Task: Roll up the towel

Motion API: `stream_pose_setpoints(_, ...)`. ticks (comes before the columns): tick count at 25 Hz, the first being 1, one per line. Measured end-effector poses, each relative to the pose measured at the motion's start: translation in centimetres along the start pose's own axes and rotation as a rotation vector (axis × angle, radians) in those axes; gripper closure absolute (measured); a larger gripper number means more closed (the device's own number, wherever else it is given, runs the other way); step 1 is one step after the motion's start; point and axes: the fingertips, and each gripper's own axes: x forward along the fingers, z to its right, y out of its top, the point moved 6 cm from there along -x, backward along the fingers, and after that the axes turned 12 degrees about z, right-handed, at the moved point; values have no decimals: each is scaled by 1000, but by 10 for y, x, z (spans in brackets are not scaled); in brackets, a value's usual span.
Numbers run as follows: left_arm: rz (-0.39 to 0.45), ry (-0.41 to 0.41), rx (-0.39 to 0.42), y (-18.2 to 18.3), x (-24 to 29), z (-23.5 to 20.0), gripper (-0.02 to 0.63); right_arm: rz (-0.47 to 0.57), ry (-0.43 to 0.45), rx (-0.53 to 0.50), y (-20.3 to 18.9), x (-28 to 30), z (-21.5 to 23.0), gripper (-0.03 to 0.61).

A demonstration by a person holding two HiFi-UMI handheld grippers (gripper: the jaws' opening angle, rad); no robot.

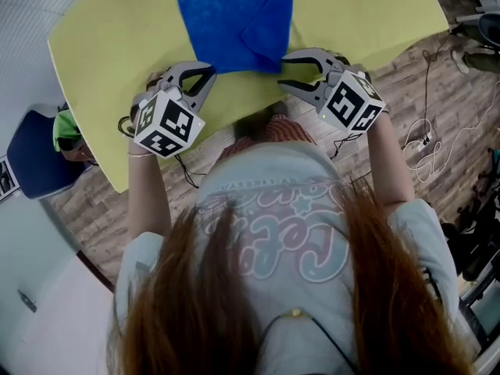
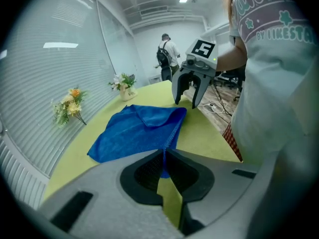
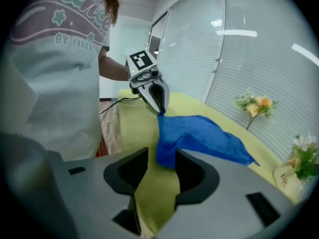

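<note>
Left gripper: jaws pressed together on a thin edge of the towel, which runs straight into the slit between the black ribbed pads.
Right gripper: jaws spread; a rounded fold of the towel lies between them, and neither pad presses on it.
Gripper bodies: smooth grey plastic with curved black inserts; each carries a white cube printed with black square markers.
Towel material: deep blue, soft, fine nubby pile, with a stitched hem along the edge.
Towel shape: roughly square and mostly flat; the corner by the right gripper is doubled over into a darker triangular flap, with loose wrinkles around it.
Towel place: on the surface, its near side just inside the edge closest to the person, stretched between the two grippers.
Surface: matte yellow-green with a rounded outline.
Far edge of the surface: small bunches of flowers against a slatted wall.
Beyond the near edge: wood-plank floor.
</note>
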Motion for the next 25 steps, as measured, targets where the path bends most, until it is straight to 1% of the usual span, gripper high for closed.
stream_pose_setpoints(2, 7, 5, -3, 2, -1, 0, 589, 7, -80, -36, -1, 4, 1, 403)
stream_pose_setpoints(3, 11, 7, -4, 3, -1, 0, 589, -6, -92, -45, -3, 7, 0, 403)
stream_pose_setpoints(4, 15, 6, -5, 4, -1, 0, 589, -22, -86, -46, -6, 10, -2, 403)
stream_pose_setpoints(10, 31, 3, -6, 7, -4, 1, 589, -50, 54, 17, -11, 20, -3, 405)
stream_pose_setpoints(12, 39, 5, -9, 8, -6, 1, 589, -59, 106, 43, -12, 22, -1, 430)
stream_pose_setpoints(13, 44, 6, -12, 8, -6, 1, 589, -63, 119, 49, -12, 22, 1, 445)
stream_pose_setpoints(14, 48, 6, -15, 7, -6, 0, 589, -69, 118, 48, -13, 23, 5, 482)
stream_pose_setpoints(15, 51, 7, -18, 7, -6, -1, 589, -73, 109, 48, -15, 22, 8, 546)
stream_pose_setpoints(17, 53, 8, -19, 7, -5, -3, 589, -70, 108, 68, -16, 21, 12, 548)
stream_pose_setpoints(21, 56, 11, -23, 8, -5, -6, 589, -47, 139, 117, -13, 15, 14, 546)
stream_pose_setpoints(23, 59, 10, -34, 8, -4, -8, 589, -23, 168, 178, -14, 13, 19, 549)
stream_pose_setpoints(25, 55, 16, -40, 6, -3, -12, 589, 16, 210, 273, -17, 13, 27, 552)
